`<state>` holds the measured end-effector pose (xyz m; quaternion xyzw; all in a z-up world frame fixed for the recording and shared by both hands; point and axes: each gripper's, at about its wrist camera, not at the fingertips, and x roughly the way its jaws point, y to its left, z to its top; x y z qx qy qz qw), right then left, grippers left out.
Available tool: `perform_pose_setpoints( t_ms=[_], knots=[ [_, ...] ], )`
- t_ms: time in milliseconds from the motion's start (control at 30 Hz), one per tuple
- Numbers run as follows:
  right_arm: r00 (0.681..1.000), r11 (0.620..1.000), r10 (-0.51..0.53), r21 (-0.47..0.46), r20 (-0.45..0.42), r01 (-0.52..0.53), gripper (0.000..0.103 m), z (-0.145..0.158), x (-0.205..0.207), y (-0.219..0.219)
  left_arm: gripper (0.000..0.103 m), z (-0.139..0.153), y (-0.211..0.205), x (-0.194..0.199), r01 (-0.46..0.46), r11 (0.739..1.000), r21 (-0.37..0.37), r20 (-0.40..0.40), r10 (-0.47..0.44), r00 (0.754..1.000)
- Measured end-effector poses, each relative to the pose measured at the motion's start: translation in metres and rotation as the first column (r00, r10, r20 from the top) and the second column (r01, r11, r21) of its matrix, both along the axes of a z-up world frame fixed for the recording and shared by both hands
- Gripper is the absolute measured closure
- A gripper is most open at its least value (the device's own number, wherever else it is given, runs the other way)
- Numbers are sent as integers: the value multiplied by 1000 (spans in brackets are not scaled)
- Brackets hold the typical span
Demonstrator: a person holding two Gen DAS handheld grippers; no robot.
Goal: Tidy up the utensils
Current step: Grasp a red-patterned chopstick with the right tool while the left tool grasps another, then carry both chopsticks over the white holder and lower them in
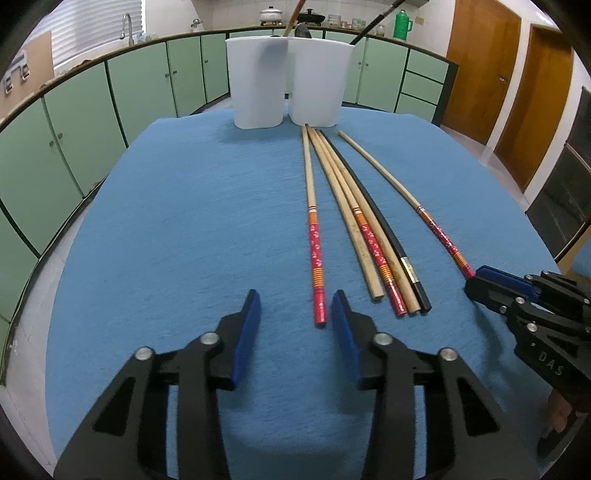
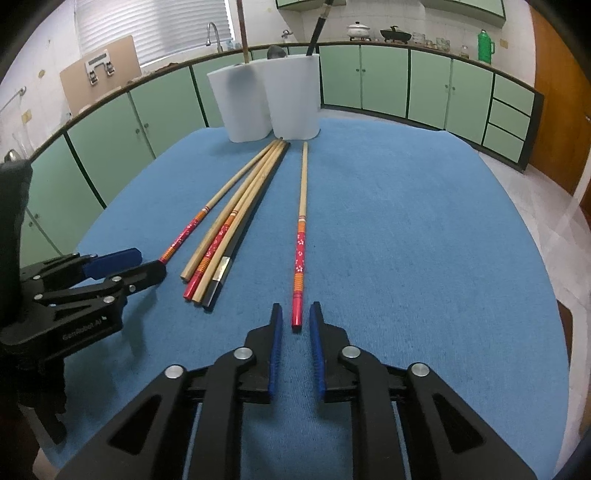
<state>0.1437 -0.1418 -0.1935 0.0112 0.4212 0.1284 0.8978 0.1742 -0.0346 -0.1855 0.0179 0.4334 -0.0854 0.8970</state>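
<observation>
While the left gripper fingers gape around a red-handled chopstick, the right gripper fingers stand narrowly apart, empty.

A kitchen (green cabinets, tap, pots).

- Six chopsticks are laid flat on the blue cloth, tips toward the far side.
- Four are bunched; two red-patterned ones lie apart, left and right.
- Two white containers stand upright at the far edge, utensils held inside.
</observation>
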Motion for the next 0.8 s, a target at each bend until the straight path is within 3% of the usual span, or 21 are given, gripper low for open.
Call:
perform_pose_setpoints(
  t_ms=[67, 133, 167, 433, 800],
  knots=[
    [1000, 1000, 1, -5, 0, -1, 97, 0, 0, 1, 78, -1, -2, 0, 5, 1000, -4, 1, -5, 1000],
    [1000, 1000, 1, -1, -1, -1, 97, 0, 0, 1, 95, -1, -6, -1, 11, 1000, -11, 0, -11, 1000],
    [1000, 1000, 0, 0, -2, 0, 97, 0, 0, 0, 97, -1, -6, -1, 11, 1000, -10, 0, -11, 1000],
    [999, 1000, 4, 4, 32, -4, 97, 17, -5, -4, 98, 13, -1, -3, 13, 1000, -14, 14, -13, 1000],
    [986, 1000, 8, 19, 164, -11, 98, 92, -7, -23, 98, 102, 17, -17, 19, 1000, -14, 194, -15, 981]
  ],
)
